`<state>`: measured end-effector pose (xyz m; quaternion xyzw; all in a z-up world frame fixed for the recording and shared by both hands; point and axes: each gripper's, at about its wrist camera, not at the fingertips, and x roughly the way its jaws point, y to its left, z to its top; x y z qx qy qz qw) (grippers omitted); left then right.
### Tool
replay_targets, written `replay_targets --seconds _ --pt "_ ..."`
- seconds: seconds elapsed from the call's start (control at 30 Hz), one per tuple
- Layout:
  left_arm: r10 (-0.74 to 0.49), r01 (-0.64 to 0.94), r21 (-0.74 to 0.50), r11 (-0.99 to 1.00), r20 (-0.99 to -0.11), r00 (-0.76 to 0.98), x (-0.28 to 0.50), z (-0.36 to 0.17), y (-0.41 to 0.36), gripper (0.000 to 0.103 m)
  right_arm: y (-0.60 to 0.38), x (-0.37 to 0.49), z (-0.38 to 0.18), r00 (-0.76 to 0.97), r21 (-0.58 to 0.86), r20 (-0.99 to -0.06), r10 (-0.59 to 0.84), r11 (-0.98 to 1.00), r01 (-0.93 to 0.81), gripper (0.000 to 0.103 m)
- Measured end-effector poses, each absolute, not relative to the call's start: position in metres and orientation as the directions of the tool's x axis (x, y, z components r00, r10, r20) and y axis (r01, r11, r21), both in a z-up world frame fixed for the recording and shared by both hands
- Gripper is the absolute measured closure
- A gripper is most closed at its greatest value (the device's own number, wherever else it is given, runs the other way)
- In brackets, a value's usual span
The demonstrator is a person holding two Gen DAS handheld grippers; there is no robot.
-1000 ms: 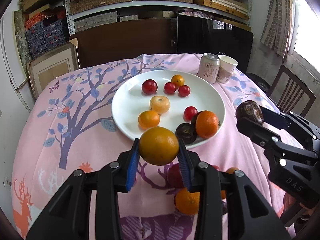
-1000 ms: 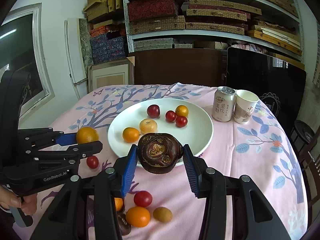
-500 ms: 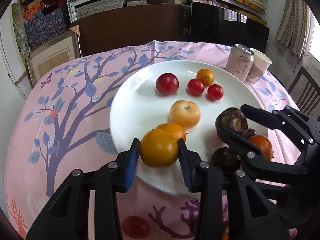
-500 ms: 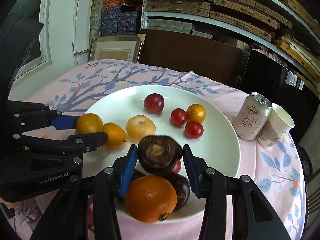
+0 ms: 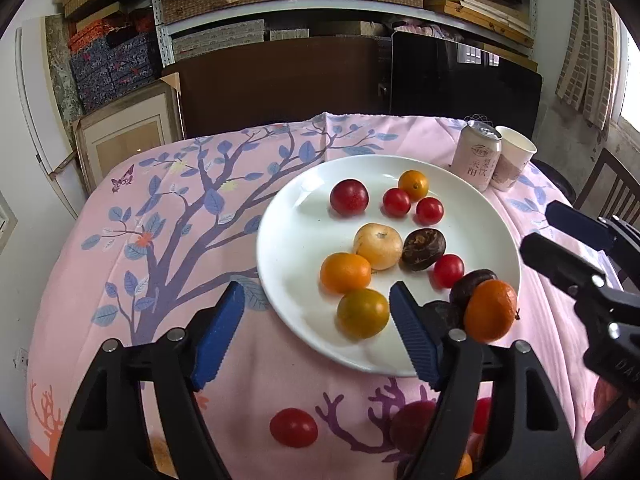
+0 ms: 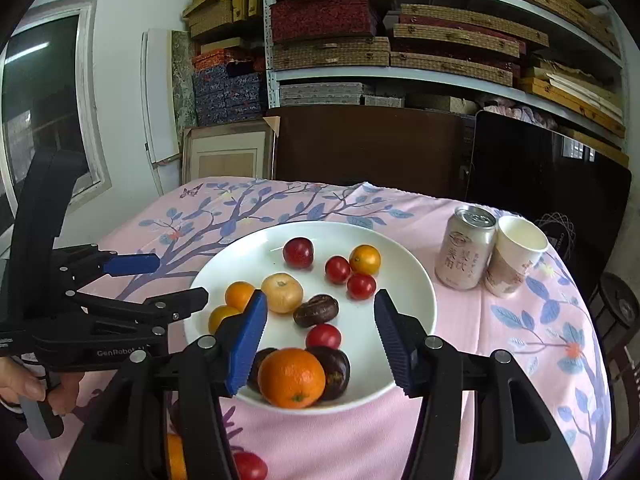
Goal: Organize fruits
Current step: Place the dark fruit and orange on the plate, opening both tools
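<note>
A white plate (image 5: pixel 296 216) (image 6: pixel 404 264) holds several fruits: red tomatoes, oranges, a pale yellow fruit (image 5: pixel 378 242) and dark brown fruits. My left gripper (image 5: pixel 318 330) is open and empty; a yellow-green orange (image 5: pixel 363 313) (image 6: pixel 221 317) lies on the plate's near rim just inside its right finger. My right gripper (image 6: pixel 320 338) is open and empty above the plate; a dark brown fruit (image 6: pixel 316 311) (image 5: pixel 423 243) lies free on the plate between its fingers. A big orange (image 6: pixel 291 377) rests at the near rim.
A drink can (image 5: pixel 478 154) (image 6: pixel 464 254) and a paper cup (image 5: pixel 512 158) (image 6: pixel 516 256) stand right of the plate. Loose fruits, including a red tomato (image 5: pixel 294 427), lie on the pink cloth near me. Shelves and a chair (image 5: pixel 616 192) stand around the table.
Both grippers opened and drew back. The left one let go of the yellow-green orange onto the plate's near rim; the right one let go of the dark brown fruit onto the plate.
</note>
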<state>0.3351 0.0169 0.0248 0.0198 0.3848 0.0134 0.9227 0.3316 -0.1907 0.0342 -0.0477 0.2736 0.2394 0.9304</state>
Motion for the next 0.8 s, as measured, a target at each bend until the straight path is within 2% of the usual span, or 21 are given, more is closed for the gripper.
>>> replay_targets --seconds 0.47,0.8 --pt "0.017 0.003 0.026 1.0 -0.719 0.695 0.241 0.013 0.016 0.029 -0.231 0.254 0.001 0.664 0.128 -0.627 0.407 0.895 -0.428 0.047" --pt "0.019 -0.02 0.007 1.0 -0.739 0.674 0.199 -0.011 0.037 0.029 -0.216 0.205 -0.017 0.608 0.119 -0.67 0.426 0.87 -0.479 0.047"
